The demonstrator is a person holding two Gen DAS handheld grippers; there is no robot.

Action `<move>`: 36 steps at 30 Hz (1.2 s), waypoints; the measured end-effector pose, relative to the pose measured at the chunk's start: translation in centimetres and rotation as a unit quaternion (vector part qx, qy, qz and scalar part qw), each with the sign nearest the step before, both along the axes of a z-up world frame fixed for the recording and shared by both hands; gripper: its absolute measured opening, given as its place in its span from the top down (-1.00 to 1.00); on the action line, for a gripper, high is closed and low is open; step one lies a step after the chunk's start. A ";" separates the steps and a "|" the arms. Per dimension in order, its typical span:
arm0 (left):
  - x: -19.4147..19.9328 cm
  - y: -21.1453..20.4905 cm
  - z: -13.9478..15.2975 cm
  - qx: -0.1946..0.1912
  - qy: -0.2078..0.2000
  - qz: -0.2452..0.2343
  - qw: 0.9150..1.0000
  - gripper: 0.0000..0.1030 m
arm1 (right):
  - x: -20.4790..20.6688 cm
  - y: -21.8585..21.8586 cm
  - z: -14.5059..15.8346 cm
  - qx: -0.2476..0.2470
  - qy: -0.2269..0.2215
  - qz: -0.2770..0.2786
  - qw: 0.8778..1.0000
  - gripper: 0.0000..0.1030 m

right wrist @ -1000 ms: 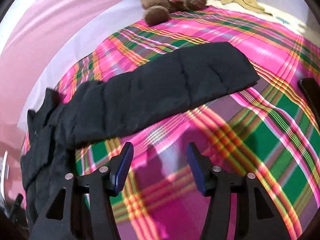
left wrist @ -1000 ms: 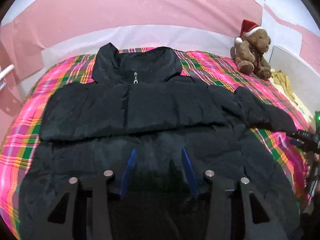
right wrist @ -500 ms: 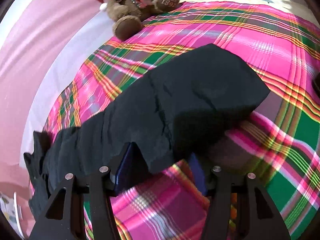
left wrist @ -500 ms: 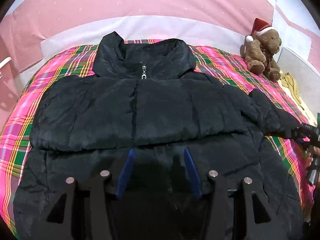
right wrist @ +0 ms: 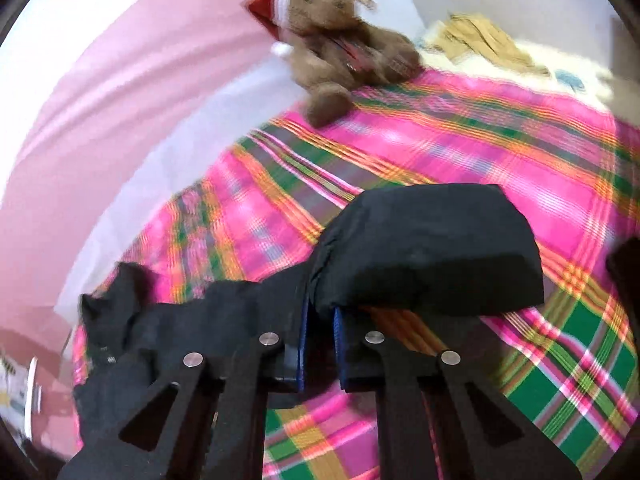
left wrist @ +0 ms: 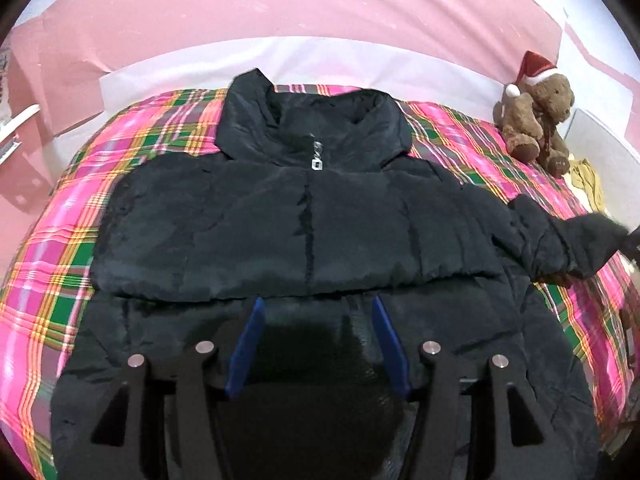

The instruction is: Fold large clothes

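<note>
A: Where is the jacket (left wrist: pixel 304 216)?

B: Spread flat, front up, on the plaid blanket (left wrist: pixel 52 264), collar toward the pink wall (left wrist: pixel 320 4). One sleeve already lies folded across the chest.

A: What is the right claw (right wrist: pixel 319 344) doing?

B: Its jaws are closing, and the blue pads (right wrist: pixel 301 344) pinch the cuff end of the other sleeve (right wrist: pixel 432 252), which bunches up over the fingers and hangs clear of the blanket.

A: And the left claw (left wrist: pixel 316 344)?

B: Its jaws stand about half apart, grasping nothing. It hangs over the jacket's lower front, the blue fingers (left wrist: pixel 246 344) pointing up the zip. I cannot tell whether the tips touch the fabric.

A: Anything else?

B: A teddy bear (left wrist: pixel 536 120) in a red hat sits at the blanket's far corner.
</note>
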State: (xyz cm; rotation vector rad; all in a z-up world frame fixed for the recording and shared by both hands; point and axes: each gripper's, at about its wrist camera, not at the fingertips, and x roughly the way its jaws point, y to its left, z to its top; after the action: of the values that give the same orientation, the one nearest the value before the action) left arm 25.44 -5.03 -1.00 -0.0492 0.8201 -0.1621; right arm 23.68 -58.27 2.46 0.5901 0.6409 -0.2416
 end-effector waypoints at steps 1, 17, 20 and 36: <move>-0.1 0.3 0.3 -0.001 -0.001 0.003 1.000 -0.12 | -0.1 0.8 1.2 -0.005 -0.011 0.009 1.000 0.80; -0.8 5.5 2.4 -0.005 -0.014 0.035 0.999 0.67 | 3.4 19.3 11.4 -0.068 -0.087 0.206 0.972 0.81; -0.8 6.6 2.2 -0.010 -0.016 0.038 0.999 0.75 | 4.2 23.3 10.9 -0.072 -0.085 0.243 0.964 0.81; -0.5 11.4 1.3 -0.039 -0.021 0.059 0.997 0.74 | 8.6 38.3 -2.0 -0.084 0.036 0.384 0.919 0.81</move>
State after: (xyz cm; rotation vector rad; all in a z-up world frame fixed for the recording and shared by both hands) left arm 24.91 6.34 0.30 -0.1675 0.7661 -0.0832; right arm 32.28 -20.01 0.50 0.1307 0.8669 0.4200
